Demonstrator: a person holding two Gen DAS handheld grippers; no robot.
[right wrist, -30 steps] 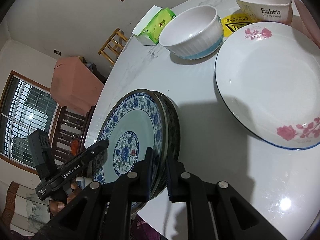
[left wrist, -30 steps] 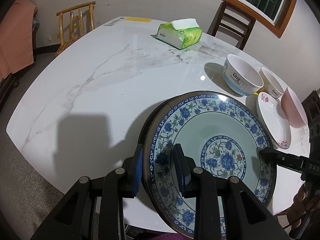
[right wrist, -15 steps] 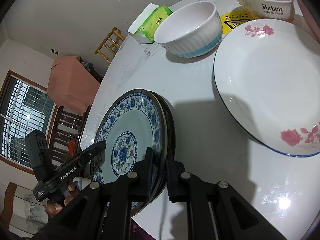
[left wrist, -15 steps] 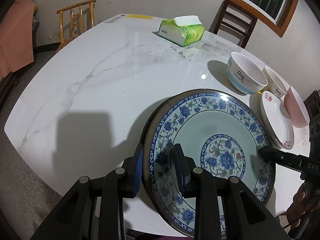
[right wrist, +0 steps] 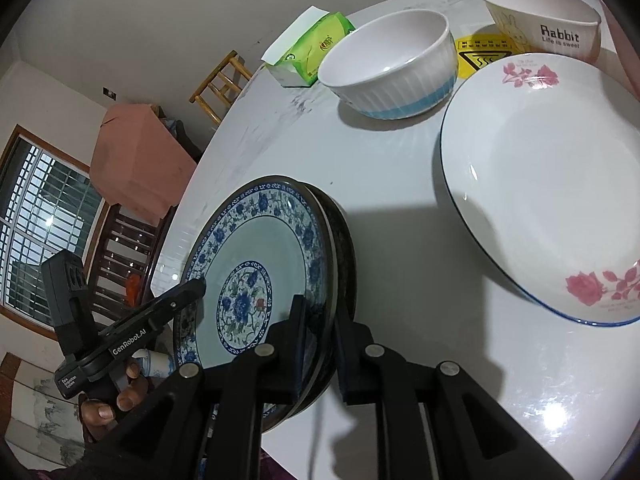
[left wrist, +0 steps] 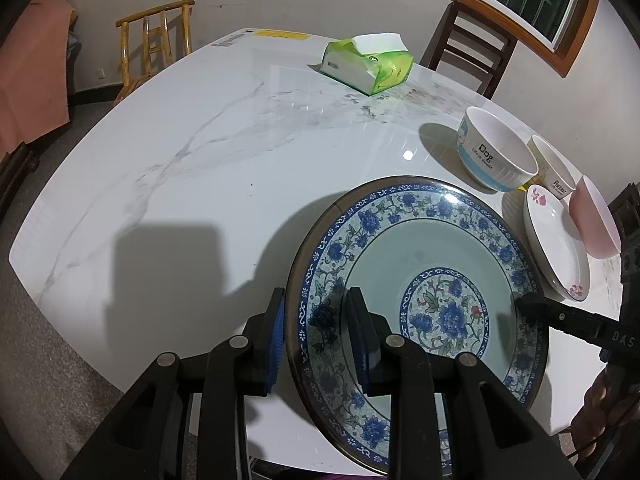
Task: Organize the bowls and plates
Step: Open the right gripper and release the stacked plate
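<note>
A large blue floral plate (left wrist: 420, 280) is held above the white marble table (left wrist: 200, 152), with a second dark-rimmed plate under it (right wrist: 340, 240). My left gripper (left wrist: 316, 320) is shut on the plate's near-left rim. My right gripper (right wrist: 320, 316) is shut on the opposite rim; it shows in the left wrist view (left wrist: 560, 316). A white rose plate (right wrist: 540, 184), a ribbed white "Dog" bowl (right wrist: 392, 64), a "Rabbit" bowl (right wrist: 544, 20) and a pink bowl (left wrist: 596, 220) stand to the right.
A green tissue pack (left wrist: 368, 64) lies at the far side of the table. A yellow warning sticker (right wrist: 480, 54) lies between the bowls. Wooden chairs (left wrist: 156, 48) stand around the table. The table's near edge runs just under the held plates.
Both grippers have carried the blue plates up and back toward the near edge; the bowls and rose plate now look farther off.
</note>
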